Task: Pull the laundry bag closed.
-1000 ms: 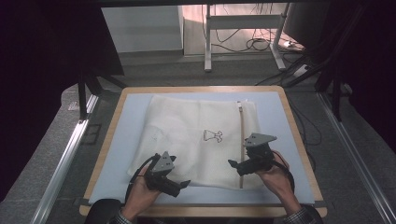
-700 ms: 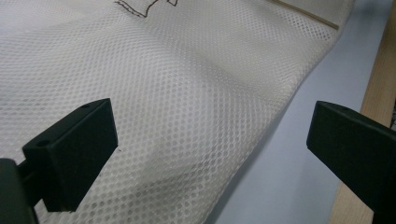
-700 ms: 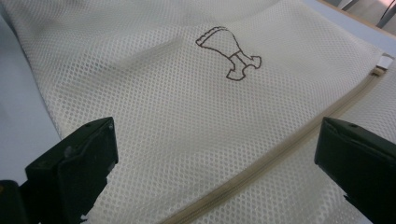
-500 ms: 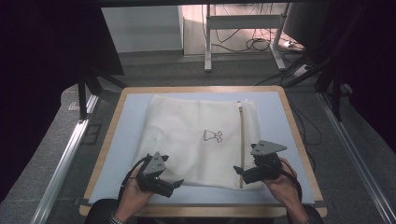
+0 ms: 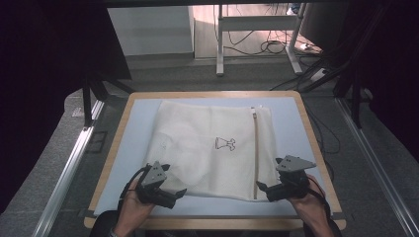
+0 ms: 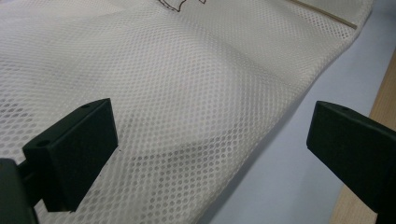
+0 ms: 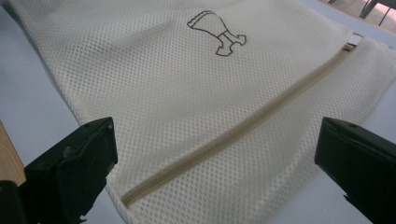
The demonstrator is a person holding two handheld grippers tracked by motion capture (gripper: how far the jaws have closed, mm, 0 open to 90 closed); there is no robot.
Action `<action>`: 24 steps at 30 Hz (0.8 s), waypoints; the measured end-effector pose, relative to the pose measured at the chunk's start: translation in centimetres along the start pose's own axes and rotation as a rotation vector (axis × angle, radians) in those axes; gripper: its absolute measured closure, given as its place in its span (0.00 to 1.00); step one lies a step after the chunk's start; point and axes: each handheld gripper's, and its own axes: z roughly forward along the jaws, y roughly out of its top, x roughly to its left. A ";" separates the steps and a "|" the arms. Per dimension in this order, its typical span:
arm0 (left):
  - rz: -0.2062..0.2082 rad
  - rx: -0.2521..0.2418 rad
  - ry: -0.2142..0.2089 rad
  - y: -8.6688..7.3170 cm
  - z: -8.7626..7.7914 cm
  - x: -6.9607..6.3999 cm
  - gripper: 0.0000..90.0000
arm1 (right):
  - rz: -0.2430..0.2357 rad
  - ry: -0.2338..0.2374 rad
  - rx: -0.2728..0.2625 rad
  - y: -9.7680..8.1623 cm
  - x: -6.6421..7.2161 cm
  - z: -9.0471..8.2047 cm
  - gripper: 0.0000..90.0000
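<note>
A cream mesh laundry bag (image 5: 212, 148) lies flat on the pale blue mat (image 5: 133, 133). It has a small brown printed emblem (image 5: 225, 144) and a tan zipper (image 5: 255, 148) along its right side. My left gripper (image 5: 177, 193) is open at the bag's near left edge, with its jaws astride the mesh (image 6: 187, 93). My right gripper (image 5: 261, 187) is open at the near right corner. Its jaws stand wide on either side of the zipper's near end (image 7: 140, 191). Nothing is held.
The mat lies on a wood-rimmed table (image 5: 311, 128). Metal rails (image 5: 69, 168) run along both sides of the table. A desk frame (image 5: 257, 34) and cables (image 5: 276, 47) stand on the floor beyond. A strip of mat shows between the bag and the near rim.
Both grippers have drawn back toward the near edge of the bag, the right one moving most. The bag lies as before.
</note>
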 end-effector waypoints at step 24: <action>-0.030 0.032 0.056 -1.9 -1.1 1.1 0.02 | 0.080 -0.077 0.067 -4.1 -1.0 -2.4 0.00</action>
